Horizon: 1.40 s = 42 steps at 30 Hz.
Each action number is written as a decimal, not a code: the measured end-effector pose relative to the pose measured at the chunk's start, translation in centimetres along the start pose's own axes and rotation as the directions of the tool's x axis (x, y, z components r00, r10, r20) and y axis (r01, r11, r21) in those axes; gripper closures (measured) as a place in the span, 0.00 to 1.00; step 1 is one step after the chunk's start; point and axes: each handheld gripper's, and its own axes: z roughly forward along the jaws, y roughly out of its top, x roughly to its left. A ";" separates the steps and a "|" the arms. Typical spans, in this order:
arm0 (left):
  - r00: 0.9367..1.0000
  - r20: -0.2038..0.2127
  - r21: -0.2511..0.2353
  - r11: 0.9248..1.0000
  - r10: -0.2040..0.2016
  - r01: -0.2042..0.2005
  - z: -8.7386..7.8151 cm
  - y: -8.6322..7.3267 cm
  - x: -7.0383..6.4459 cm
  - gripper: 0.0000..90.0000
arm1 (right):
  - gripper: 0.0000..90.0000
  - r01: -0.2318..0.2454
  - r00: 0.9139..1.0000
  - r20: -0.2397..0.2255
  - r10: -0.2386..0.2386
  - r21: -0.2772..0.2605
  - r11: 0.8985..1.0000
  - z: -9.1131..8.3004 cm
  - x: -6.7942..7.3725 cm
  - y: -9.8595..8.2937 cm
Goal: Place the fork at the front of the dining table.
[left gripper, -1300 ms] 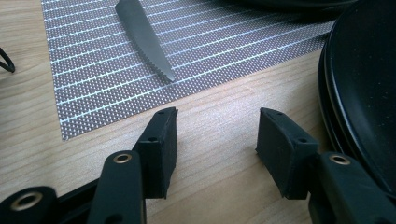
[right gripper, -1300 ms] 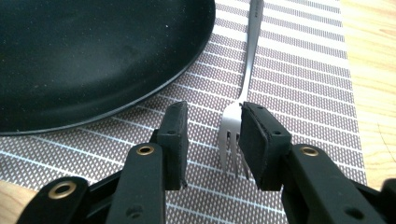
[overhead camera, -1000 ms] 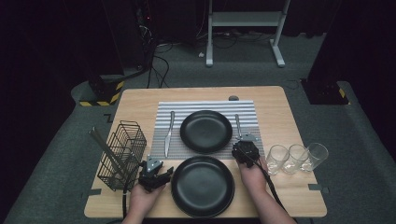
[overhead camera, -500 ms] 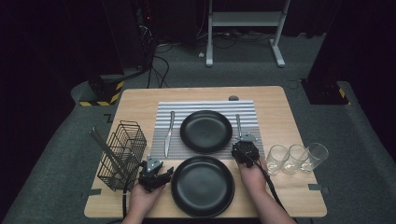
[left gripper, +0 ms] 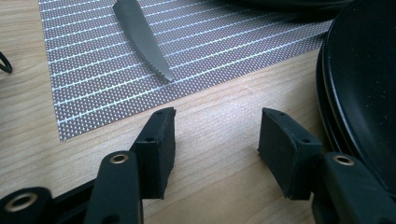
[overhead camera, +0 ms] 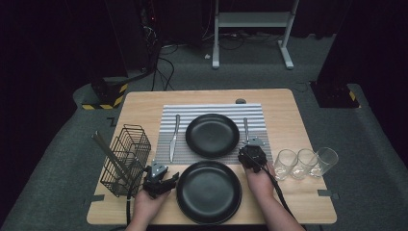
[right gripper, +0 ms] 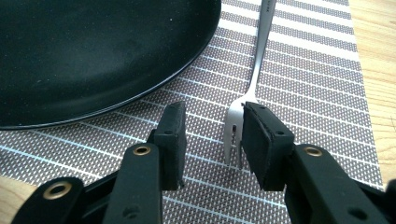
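Note:
Two black plates are on the table: one [overhead camera: 212, 135] on the striped placemat [overhead camera: 166, 115], the other [overhead camera: 209, 191] on bare wood at the front edge. A knife [overhead camera: 173, 137] lies left of the far plate and a fork [overhead camera: 246, 130] lies to its right. My left gripper [overhead camera: 163, 182] is just left of the near plate. Its jaws are open over bare wood [left gripper: 215, 126], with the knife tip [left gripper: 140, 39] ahead and the plate rim [left gripper: 364, 84] at the right. My right gripper [right gripper: 212, 119] is open low over the mat, the fork tines [right gripper: 232, 135] lying against its right jaw.
A wire basket [overhead camera: 125, 159] holding a few long utensils stands at the front left of the table. Three empty glasses [overhead camera: 304, 162] stand in a row at the right. A person's hands come in from the front edge.

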 end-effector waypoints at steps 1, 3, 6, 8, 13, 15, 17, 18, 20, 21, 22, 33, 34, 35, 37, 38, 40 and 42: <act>1.000 0.000 0.000 1.000 0.001 -0.001 0.0 0.0 0.0 0.50 | 0.67 0.000 1.000 0.000 0.000 0.000 1.000 0.0 0.0 0.0; 1.000 0.000 0.000 1.000 0.000 0.000 0.0 0.0 -0.1 0.50 | 0.67 0.001 1.000 -0.001 -0.001 0.000 1.000 0.0 0.0 0.0; 1.000 -0.002 0.001 1.000 0.005 -0.005 0.0 0.0 -0.1 0.49 | 0.67 -0.001 1.000 -0.004 0.001 0.001 1.000 0.1 0.0 0.0; 1.000 -0.003 0.001 1.000 0.006 -0.006 0.0 0.0 -0.1 0.49 | 0.67 -0.002 1.000 -0.003 0.002 0.002 1.000 0.1 0.1 0.1; 1.000 -0.002 0.002 1.000 0.008 -0.008 0.0 0.0 -0.1 0.49 | 0.66 0.005 1.000 -0.002 -0.004 0.002 1.000 0.1 0.1 0.1; 1.000 -0.001 0.003 1.000 0.010 -0.010 0.0 0.0 -0.2 0.48 | 0.66 0.007 1.000 0.004 -0.007 -0.009 1.000 -0.1 0.1 0.1; 1.000 -0.002 0.009 1.000 0.019 -0.019 0.0 0.0 -0.1 0.48 | 0.65 0.011 1.000 0.001 -0.011 -0.022 1.000 -0.3 0.0 0.3; 1.000 -0.003 0.009 1.000 0.019 -0.019 0.0 0.0 -0.1 0.48 | 0.65 0.012 1.000 -0.001 -0.012 -0.026 1.000 -0.4 0.0 0.3; 1.000 -0.009 0.005 1.000 0.017 -0.017 0.1 0.0 -0.3 0.47 | 0.65 0.013 1.000 -0.006 -0.013 -0.032 0.999 -0.7 0.0 0.3; 1.000 -0.013 0.007 1.000 0.020 -0.020 0.1 0.0 -0.4 0.47 | 0.64 0.016 1.000 -0.008 -0.016 -0.035 0.999 -0.8 0.0 0.3; 1.000 -0.019 0.008 1.000 0.024 -0.024 0.1 0.0 -0.5 0.46 | 0.63 0.017 1.000 -0.012 -0.017 -0.039 0.999 -0.9 0.0 0.3; 0.999 -0.038 0.009 1.000 0.009 -0.009 0.1 0.0 -0.4 0.43 | 0.62 0.045 0.997 -0.061 -0.052 -0.107 0.993 -2.7 0.4 -0.3; 0.999 -0.041 0.009 1.000 0.007 -0.007 0.1 0.0 -0.4 0.43 | 0.62 0.043 0.997 -0.066 -0.051 -0.112 0.993 -2.9 0.4 -0.4; 0.999 -0.042 0.010 1.000 0.006 -0.005 0.1 0.0 -0.4 0.43 | 0.62 0.047 0.996 -0.069 -0.055 -0.118 0.992 -3.1 0.4 -0.5; 0.999 -0.046 0.009 1.000 0.005 -0.004 0.1 0.0 -0.4 0.42 | 0.62 0.048 0.995 -0.080 -0.059 -0.130 0.990 -3.5 0.4 -0.6; 0.999 -0.051 0.009 1.000 0.003 -0.003 0.1 0.0 -0.4 0.42 | 0.61 0.049 0.994 -0.086 -0.061 -0.133 0.990 -3.7 0.4 -0.7; 0.998 -0.064 0.013 1.000 -0.005 0.006 0.0 -0.1 -0.3 0.42 | 0.61 0.050 0.993 -0.098 -0.065 -0.145 0.988 -4.0 0.4 -0.9; 0.998 -0.067 0.013 1.000 -0.008 0.009 0.0 -0.1 -0.3 0.42 | 0.60 0.053 0.992 -0.107 -0.070 -0.152 0.987 -4.4 0.3 -1.1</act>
